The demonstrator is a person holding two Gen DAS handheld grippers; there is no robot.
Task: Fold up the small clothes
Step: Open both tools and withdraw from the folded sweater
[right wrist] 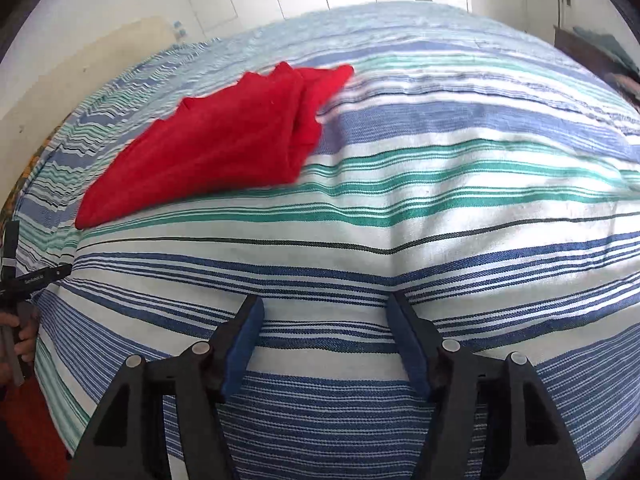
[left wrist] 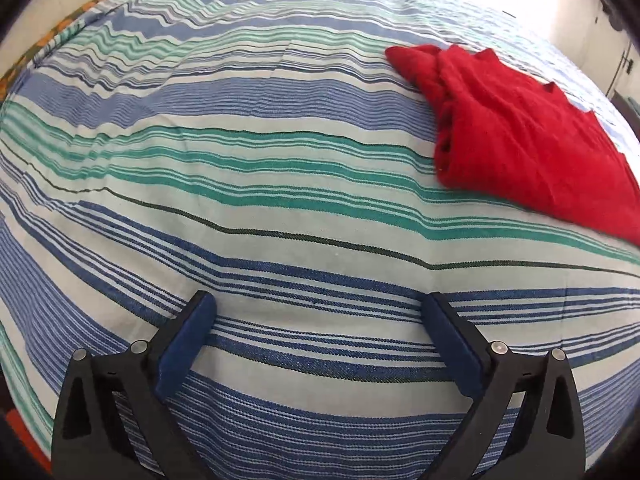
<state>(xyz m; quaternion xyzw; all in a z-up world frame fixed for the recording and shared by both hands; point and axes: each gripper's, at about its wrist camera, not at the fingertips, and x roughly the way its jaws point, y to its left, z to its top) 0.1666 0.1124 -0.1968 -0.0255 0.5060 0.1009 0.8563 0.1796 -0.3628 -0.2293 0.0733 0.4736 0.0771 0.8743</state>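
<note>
The left gripper (left wrist: 318, 300) and right gripper (right wrist: 326, 304) hang open and empty over the striped sheet (left wrist: 240, 208); the red garment (left wrist: 532, 136), seemingly folded, lies ahead between them, long axis diagonal.

Both wrist cams tilted down, close over striped bedspread (left wrist: 280, 208); shared: red garment (right wrist: 224, 140).

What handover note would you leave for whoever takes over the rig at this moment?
Left gripper: open, empty, over bare sheet.
Right gripper: open, empty, also over bare sheet.
Red garment: lies folded in layers on the striped bedsheet, between the two grippers and further up the bed, touched by neither.
Done: the garment looks folded.
Left: perhaps tidy its edges; no other clothes are in view.
</note>
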